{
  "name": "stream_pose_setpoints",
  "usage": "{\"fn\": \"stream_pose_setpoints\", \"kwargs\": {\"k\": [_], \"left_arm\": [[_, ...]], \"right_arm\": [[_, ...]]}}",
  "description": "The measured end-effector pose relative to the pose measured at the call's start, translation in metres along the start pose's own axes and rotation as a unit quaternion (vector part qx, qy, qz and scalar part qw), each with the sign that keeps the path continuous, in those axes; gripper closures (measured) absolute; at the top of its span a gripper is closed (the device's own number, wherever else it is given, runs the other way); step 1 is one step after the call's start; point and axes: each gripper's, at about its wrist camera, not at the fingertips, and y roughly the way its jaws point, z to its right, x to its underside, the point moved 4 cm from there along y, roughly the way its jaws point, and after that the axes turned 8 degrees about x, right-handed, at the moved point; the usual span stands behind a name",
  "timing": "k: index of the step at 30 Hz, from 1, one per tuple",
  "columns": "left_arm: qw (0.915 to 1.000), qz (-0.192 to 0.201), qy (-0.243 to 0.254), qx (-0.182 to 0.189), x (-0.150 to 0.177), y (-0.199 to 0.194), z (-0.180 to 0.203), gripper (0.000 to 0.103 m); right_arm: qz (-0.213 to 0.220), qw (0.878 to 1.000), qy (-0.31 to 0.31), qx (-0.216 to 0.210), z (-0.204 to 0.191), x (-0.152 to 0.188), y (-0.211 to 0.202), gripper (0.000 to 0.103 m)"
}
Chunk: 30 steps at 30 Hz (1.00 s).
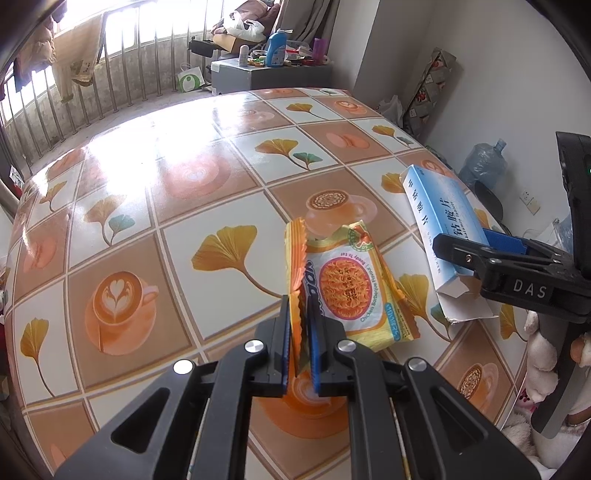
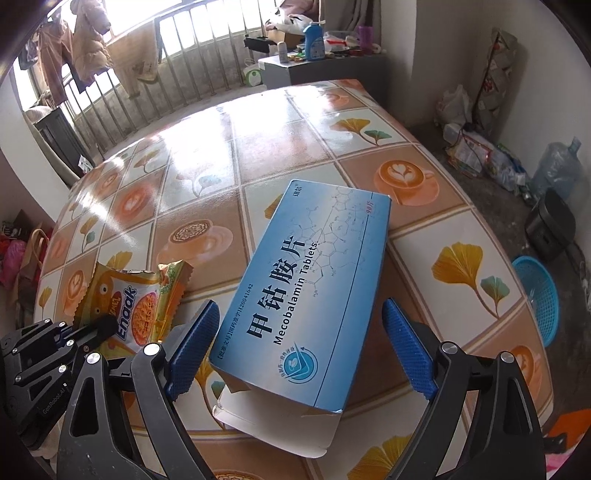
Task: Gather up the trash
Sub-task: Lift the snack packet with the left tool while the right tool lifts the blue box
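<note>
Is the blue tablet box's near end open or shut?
Open: the blue tablet box has its near-end flap folded out flat on the table.

Bright daylight is let in through the window (image 1: 110,33) at the far side of the room, and the glass there is washed out to white. A big patch of glare is thrown on the shiny tablecloth (image 1: 155,162), so its pattern is lost there. Soft, short shadows are cast toward the cameras. Near things are seen sharp and clear. Straight lines are bent by the round lenses, and the corners of both views are blacked out.
</note>
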Motion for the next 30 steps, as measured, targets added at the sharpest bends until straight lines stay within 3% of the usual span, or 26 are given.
{"fn": "stream_pose_setpoints", "kwargs": {"k": [20,30], "left_arm": [[1.0000,0.000,-0.007,-0.001,0.005,0.000,-0.011,0.094],[0.9998,-0.005,-0.004,-0.019,-0.001,0.004,-0.006,0.094]], "right_arm": [[0.015,0.999,-0.031,0.009,-0.011,0.011,-0.001,0.022],[0.017,1.000,-0.019,-0.017,0.016,0.019,-0.006,0.022]]}}
